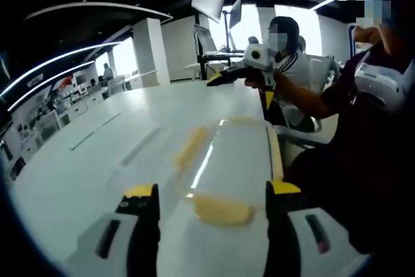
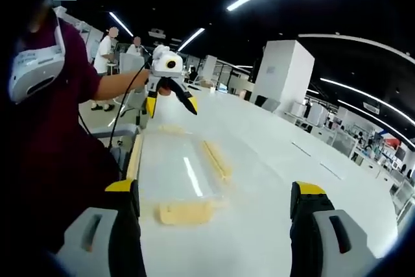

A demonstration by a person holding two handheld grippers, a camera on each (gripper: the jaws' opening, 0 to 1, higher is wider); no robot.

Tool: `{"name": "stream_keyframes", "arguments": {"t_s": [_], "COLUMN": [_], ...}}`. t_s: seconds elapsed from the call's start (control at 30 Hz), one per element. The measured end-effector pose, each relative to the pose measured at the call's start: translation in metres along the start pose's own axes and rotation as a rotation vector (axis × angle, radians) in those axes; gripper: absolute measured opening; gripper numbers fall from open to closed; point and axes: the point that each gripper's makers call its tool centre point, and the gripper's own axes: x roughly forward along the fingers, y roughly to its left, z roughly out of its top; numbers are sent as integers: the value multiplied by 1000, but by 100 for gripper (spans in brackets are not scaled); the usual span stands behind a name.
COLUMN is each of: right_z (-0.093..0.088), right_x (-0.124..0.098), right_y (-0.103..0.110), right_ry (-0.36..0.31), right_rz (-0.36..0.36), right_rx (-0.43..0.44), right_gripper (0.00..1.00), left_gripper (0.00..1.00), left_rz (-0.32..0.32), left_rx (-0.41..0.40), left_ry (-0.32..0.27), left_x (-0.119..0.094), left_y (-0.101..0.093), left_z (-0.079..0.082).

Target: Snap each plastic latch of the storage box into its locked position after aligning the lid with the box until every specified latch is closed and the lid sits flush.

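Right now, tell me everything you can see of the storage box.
The box is a clear plastic tub with a clear, glossy lid that mirrors a ceiling light. Pale yellow latches sit along its edges: one on each end and one on each long side. It lies flat on the white table, near the edge by the person. Both grippers are open and apart from it: the left at one end, the right at the other. I cannot tell which latches are locked.
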Motion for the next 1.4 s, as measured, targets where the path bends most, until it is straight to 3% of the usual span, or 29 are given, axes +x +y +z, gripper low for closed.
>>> {"name": "stream_keyframes", "arguments": {"t_s": [0.63, 1.4], "right_z": [-13, -35], "right_x": [9, 5], "right_y": [12, 32], "right_ry": [121, 213], "right_rz": [126, 264], "right_rx": [-15, 12], "right_gripper": [95, 78], "left_gripper": [67, 62], "left_rz": [-71, -158], "left_rx": [-18, -22], "left_ry": [74, 154], "left_x": [4, 12], "left_y": [-1, -7], "left_z": [-17, -31]}}
